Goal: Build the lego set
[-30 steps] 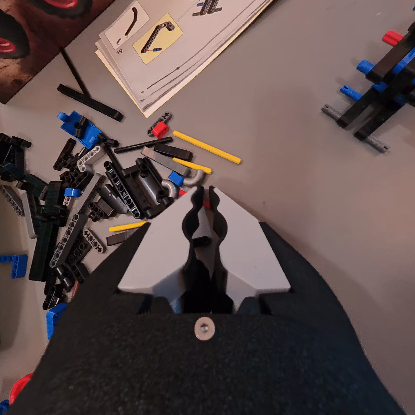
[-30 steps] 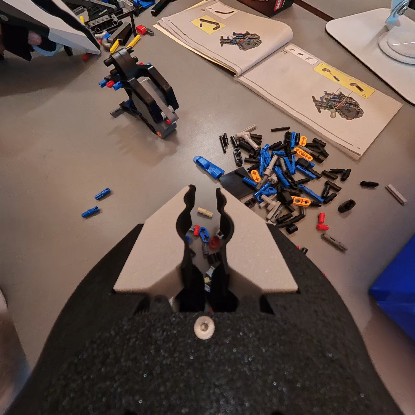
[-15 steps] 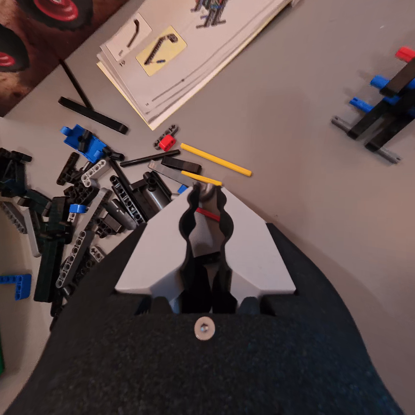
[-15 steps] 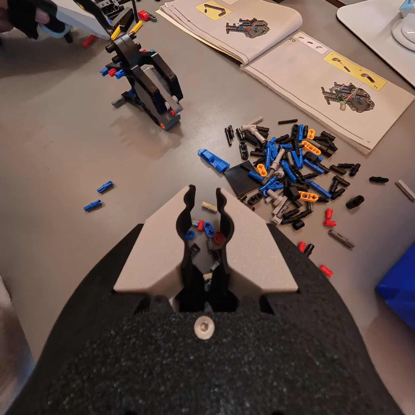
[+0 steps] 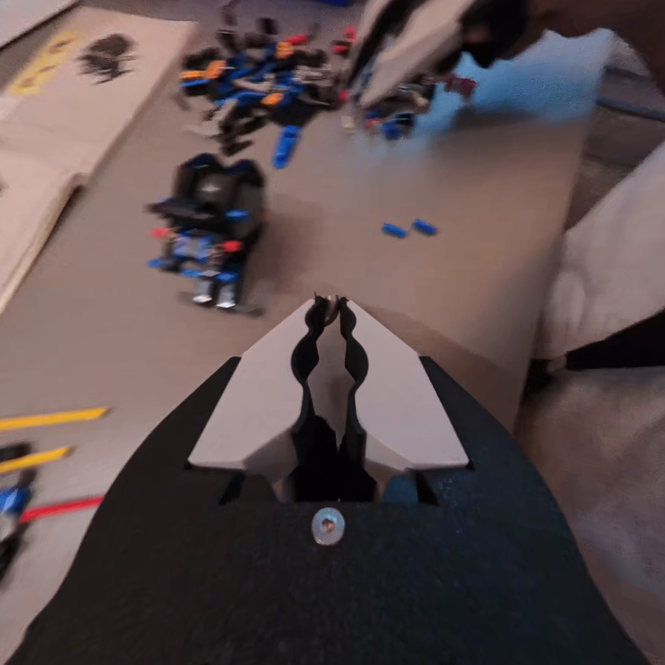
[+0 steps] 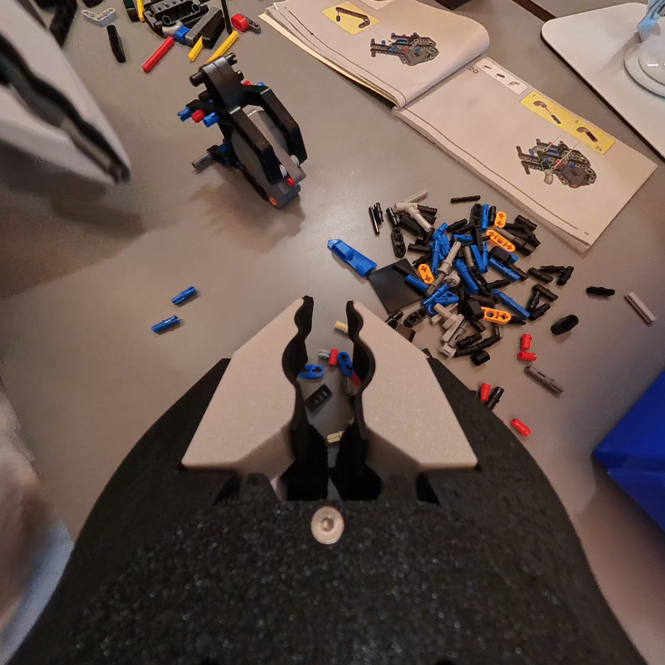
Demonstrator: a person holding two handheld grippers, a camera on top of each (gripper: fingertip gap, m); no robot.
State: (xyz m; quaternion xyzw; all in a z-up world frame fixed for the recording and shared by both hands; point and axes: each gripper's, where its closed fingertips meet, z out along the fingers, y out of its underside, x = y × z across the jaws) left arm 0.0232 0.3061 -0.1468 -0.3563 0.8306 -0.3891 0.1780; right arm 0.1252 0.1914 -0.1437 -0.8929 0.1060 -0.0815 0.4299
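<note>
Left tool [image 5: 327,300] pinches a small grey curved piece [image 5: 330,306] at its tips; carry it steadily to the model [image 5: 208,223], right tool [image 6: 328,306] gaping empty

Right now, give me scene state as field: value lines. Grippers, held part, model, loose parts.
left gripper: nearly shut on a small grey curved piece at its tips; view blurred
right gripper: open, empty, over scattered small parts
partial model: black, grey and blue, standing on the table, touched by neither gripper
pin pile: right of the right gripper, mostly blue and black
two blue pins: apart from the pile, left of the right gripper
instruction booklet: open, behind the pile
</note>
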